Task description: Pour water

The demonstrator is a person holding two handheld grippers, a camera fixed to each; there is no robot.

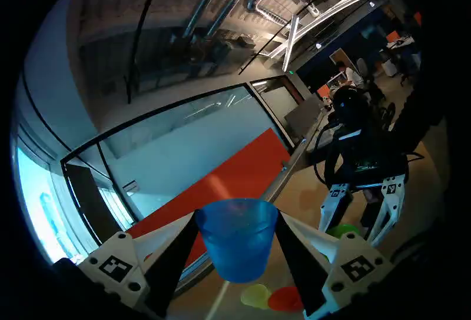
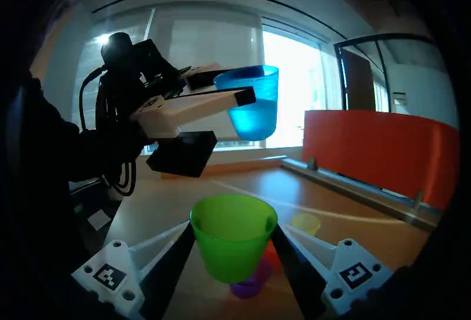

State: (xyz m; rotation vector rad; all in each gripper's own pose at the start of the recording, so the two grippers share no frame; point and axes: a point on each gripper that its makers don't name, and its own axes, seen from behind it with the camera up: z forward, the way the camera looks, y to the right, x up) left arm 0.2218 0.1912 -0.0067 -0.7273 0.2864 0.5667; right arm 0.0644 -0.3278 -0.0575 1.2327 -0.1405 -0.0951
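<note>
Blue cup (image 1: 237, 246), light slick plastic, sits pinched mid-wall in left gripper (image 1: 237, 219), above green cup (image 2: 232, 249) clamped by right gripper (image 2: 234, 227).

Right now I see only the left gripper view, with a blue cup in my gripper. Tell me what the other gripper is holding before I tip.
Observer: The right gripper is shut on a green cup. The cup is upright, with its mouth open upward.
Operator: Give me the blue cup's position relative to it.
Observer: In the right gripper view the blue cup sits higher than the green cup and looks level, not yet tilted.
Operator: Report what lies under the green cup.
Observer: A purple cup stands on the table just below it.
</note>
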